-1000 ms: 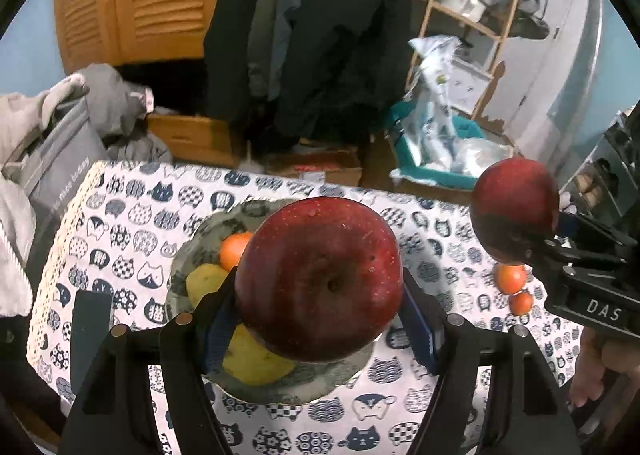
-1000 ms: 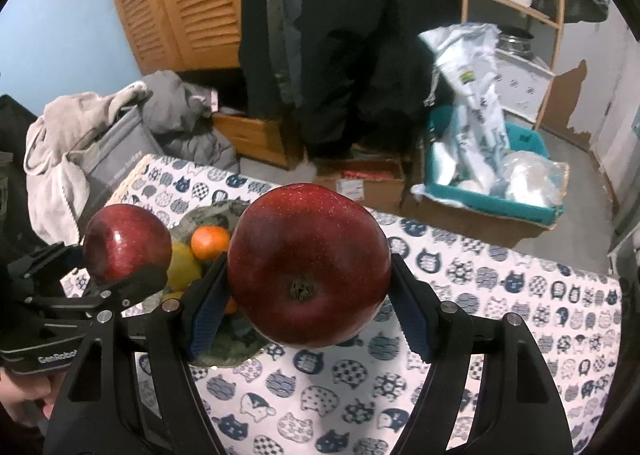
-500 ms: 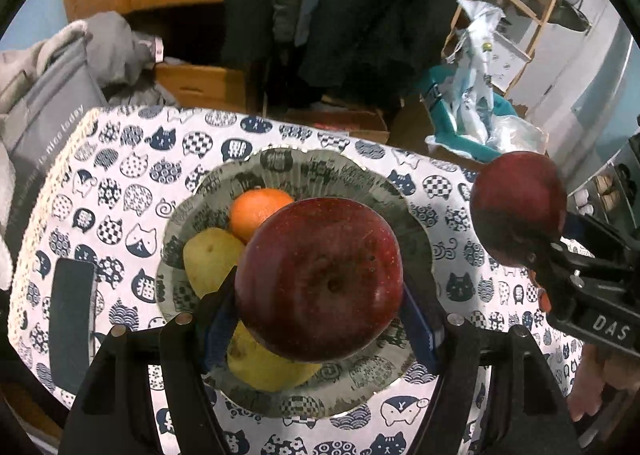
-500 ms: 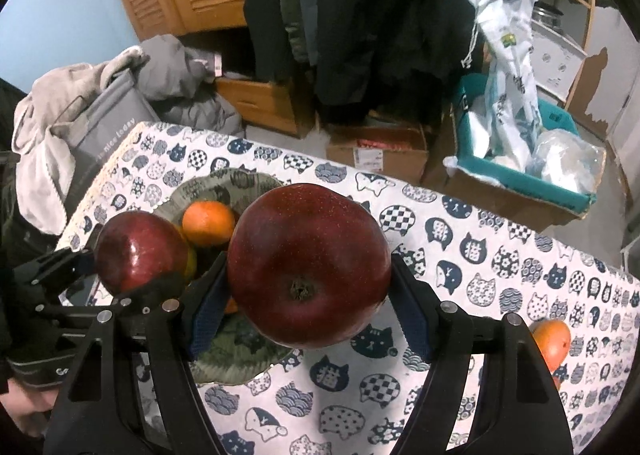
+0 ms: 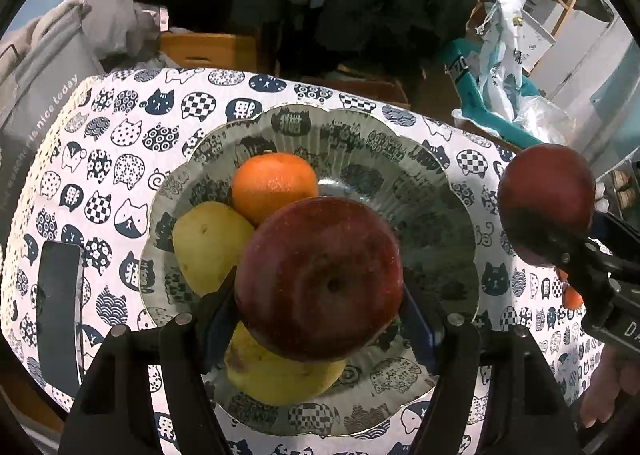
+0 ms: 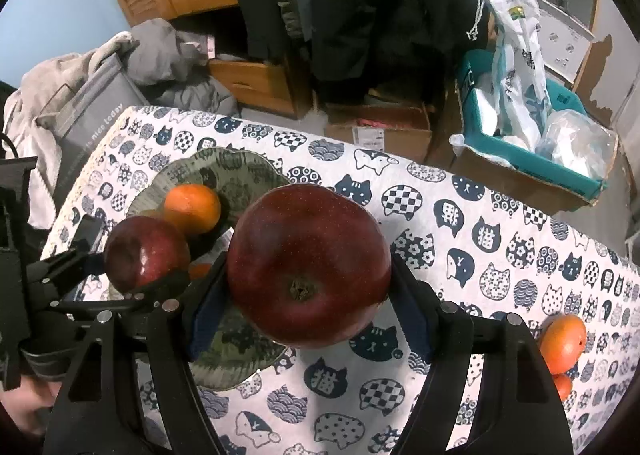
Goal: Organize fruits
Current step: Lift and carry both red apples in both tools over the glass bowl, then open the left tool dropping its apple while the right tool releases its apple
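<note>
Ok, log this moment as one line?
left gripper: shut on red apple above bowl | right gripper: shut on second red apple | bowl holds orange, yellow fruits

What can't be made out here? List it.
- Lower yellow fruit, left wrist view: top hidden by the left apple.
- Plate middle, right wrist view: covered by both apples and the left gripper.
- Oranges at the table's right: the lower one is cut by the lens edge.
</note>
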The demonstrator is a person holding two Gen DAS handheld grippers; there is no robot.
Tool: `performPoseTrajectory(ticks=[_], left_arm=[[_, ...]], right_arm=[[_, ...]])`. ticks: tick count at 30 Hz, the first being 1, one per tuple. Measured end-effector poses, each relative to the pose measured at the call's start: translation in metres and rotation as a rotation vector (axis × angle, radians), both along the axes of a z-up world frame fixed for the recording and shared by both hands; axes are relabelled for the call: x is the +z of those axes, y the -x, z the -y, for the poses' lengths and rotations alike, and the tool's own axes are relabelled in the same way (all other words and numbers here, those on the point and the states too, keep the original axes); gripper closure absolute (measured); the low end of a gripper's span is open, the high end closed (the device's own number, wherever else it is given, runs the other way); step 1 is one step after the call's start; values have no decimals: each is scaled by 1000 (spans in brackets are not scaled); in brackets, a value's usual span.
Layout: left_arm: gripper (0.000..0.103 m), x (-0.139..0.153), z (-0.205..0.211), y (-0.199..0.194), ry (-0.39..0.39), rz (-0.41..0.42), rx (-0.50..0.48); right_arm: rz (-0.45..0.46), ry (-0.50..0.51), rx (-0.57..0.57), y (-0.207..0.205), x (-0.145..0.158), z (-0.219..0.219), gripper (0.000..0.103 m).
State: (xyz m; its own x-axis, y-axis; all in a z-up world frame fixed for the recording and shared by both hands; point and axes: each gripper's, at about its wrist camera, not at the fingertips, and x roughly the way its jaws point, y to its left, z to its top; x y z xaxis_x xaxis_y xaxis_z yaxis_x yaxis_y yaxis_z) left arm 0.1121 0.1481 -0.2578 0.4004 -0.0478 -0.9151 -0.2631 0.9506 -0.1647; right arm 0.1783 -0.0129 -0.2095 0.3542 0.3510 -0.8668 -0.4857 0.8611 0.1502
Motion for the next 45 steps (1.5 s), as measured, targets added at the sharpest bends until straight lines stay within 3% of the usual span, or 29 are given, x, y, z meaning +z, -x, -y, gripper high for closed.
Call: performPoseTrajectory(ticks=[8,19,21,23,30,45], left_arm=[[29,-9,2,-3,5,-37,-5],[29,-7,4,-2,-13,-30,-25],[25,-3,4,-1,-23,-11,-20],[13,4,3,0,-36,20,-13],[13,12,-7,6,-21,36,21],[13,18,-23,37,-35,8,66]], right_arm=[[-6,-3,1,-1,-3,-1,28],[-5,-4,0,-1,-2,0,28],[-5,-7,-2,-1,-1,-1,28],[-5,-9,-5,0,1,-2,28],[-7,-11,-4,2,3,-2,28],[-60,55,90,14,-29,-36,28]])
